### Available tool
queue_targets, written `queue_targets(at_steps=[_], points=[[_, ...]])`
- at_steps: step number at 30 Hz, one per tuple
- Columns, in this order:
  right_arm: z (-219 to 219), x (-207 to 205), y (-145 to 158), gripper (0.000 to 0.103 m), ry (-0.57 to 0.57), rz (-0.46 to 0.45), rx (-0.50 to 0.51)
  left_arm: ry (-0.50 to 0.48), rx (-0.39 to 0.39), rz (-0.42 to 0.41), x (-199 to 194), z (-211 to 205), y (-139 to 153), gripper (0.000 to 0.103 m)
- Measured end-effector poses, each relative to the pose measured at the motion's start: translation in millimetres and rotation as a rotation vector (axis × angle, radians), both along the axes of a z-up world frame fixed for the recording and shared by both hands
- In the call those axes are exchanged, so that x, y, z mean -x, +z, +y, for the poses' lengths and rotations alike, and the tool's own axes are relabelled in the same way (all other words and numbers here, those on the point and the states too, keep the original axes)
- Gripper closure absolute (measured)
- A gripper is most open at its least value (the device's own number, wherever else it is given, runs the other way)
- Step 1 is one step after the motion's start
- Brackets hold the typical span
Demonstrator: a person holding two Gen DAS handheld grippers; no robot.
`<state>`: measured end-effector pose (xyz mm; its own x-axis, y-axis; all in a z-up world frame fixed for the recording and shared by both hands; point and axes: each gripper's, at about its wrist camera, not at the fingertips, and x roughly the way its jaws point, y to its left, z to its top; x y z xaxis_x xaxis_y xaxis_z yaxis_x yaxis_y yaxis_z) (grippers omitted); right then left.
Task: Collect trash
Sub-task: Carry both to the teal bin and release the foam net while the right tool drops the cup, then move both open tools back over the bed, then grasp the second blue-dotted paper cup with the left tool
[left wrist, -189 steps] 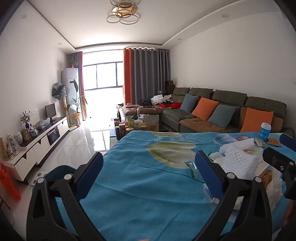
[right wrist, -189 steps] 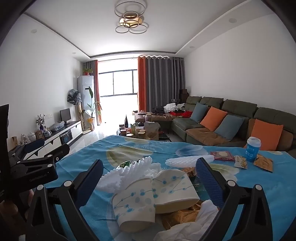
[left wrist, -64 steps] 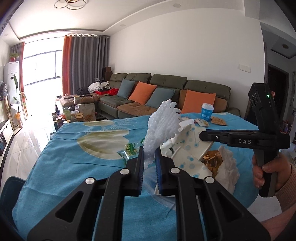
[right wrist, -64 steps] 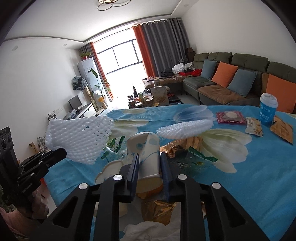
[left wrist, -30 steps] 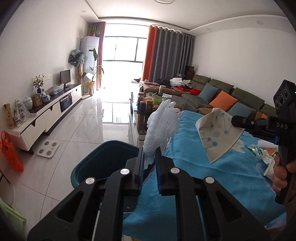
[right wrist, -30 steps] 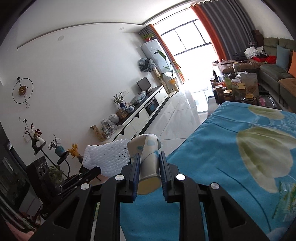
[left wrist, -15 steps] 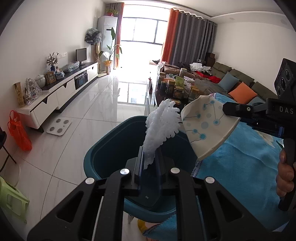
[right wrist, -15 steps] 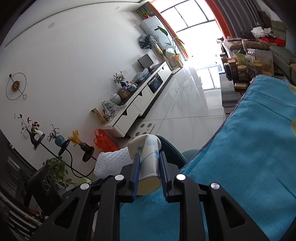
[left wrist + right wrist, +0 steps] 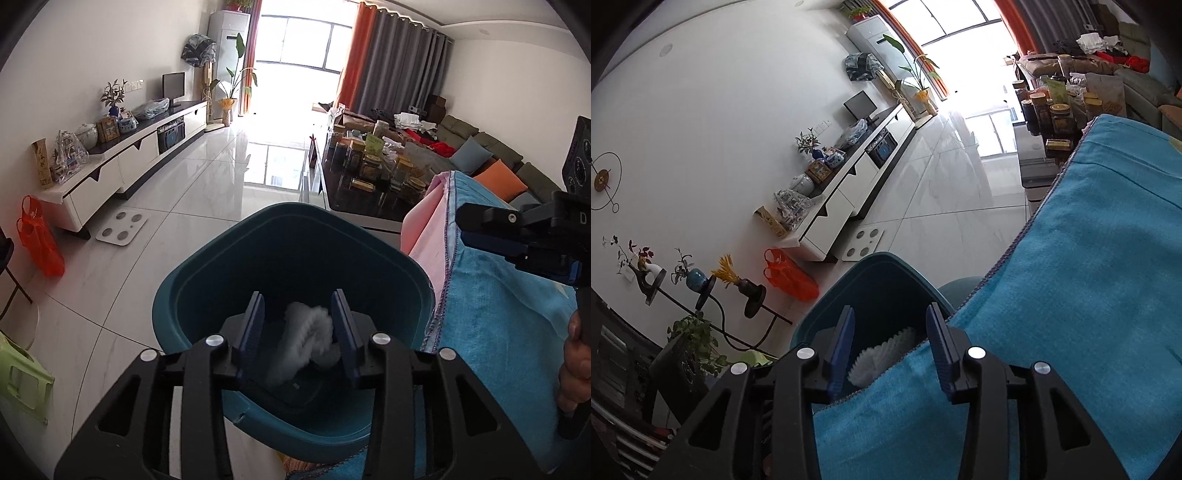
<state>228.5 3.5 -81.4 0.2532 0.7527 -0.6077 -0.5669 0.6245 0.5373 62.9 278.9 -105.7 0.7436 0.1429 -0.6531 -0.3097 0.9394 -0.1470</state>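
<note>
A teal trash bin [image 9: 280, 218] stands on the floor beside the table's blue cloth [image 9: 498, 332]. My left gripper [image 9: 299, 328] hangs over its mouth with jaws opening. A white foam net [image 9: 306, 339], blurred, drops loose between the fingers without touching the pads. In the right wrist view my right gripper [image 9: 890, 343] is over the cloth's edge [image 9: 1089, 295] and the bin [image 9: 886, 258], jaws opening with nothing gripped. The foam net [image 9: 882, 354] lies down in the bin. The paper cup is out of sight. The right gripper [image 9: 461, 230] also shows from the left, held by a hand [image 9: 576, 369].
A white TV cabinet [image 9: 122, 162] runs along the left wall, with an orange bag [image 9: 40, 243] and a bathroom scale [image 9: 122, 227] on the floor before it. A green stool [image 9: 18, 376] sits near left. A dark coffee table with jars [image 9: 369, 173] stands behind the bin.
Both grippers sank toward the bin and their jaws parted. The foam net left the left gripper and fell in. The paper cup is gone from the right gripper.
</note>
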Motion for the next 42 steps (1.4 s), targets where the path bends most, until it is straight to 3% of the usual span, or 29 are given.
queue_targets(at_steps=[3, 6, 11, 15, 21, 27, 34, 42], points=[[-21.1, 12.8, 11.7, 0.062, 0.013, -0.046, -0.007, -0.018, -0.022, -0.041, 10.3, -10.9, 14.2, 0.06], [-49.3, 27.8, 27.3, 0.057, 0.015, -0.113, -0.016, -0.07, -0.046, -0.112, 22.1, -32.9, 37.6, 0.047], [-110.5, 58.1, 50.2, 0.052, -0.021, -0.22, -0.023, -0.25, -0.065, -0.215, 38.0, -91.2, 67.7, 0.04], [-163.0, 77.9, 57.8, 0.052, -0.095, -0.266, -0.005, -0.426, -0.046, -0.241, 44.1, -149.0, 73.2, 0.037], [-252.4, 104.1, 60.7, 0.051, -0.269, -0.299, 0.039, -0.671, 0.028, -0.216, 44.1, -229.9, 67.4, 0.036], [-341.8, 134.2, 53.2, 0.051, -0.474, -0.297, 0.103, -0.84, 0.065, -0.157, 42.5, -289.1, 51.5, 0.034], [-417.2, 155.8, 33.2, 0.05, -0.624, -0.245, 0.135, -0.94, 0.089, -0.099, 29.6, -320.3, 44.9, 0.031], [-440.0, 176.7, 8.5, 0.044, -0.624, -0.189, 0.122, -1.009, 0.04, -0.072, 30.1, -352.0, 44.6, 0.021]])
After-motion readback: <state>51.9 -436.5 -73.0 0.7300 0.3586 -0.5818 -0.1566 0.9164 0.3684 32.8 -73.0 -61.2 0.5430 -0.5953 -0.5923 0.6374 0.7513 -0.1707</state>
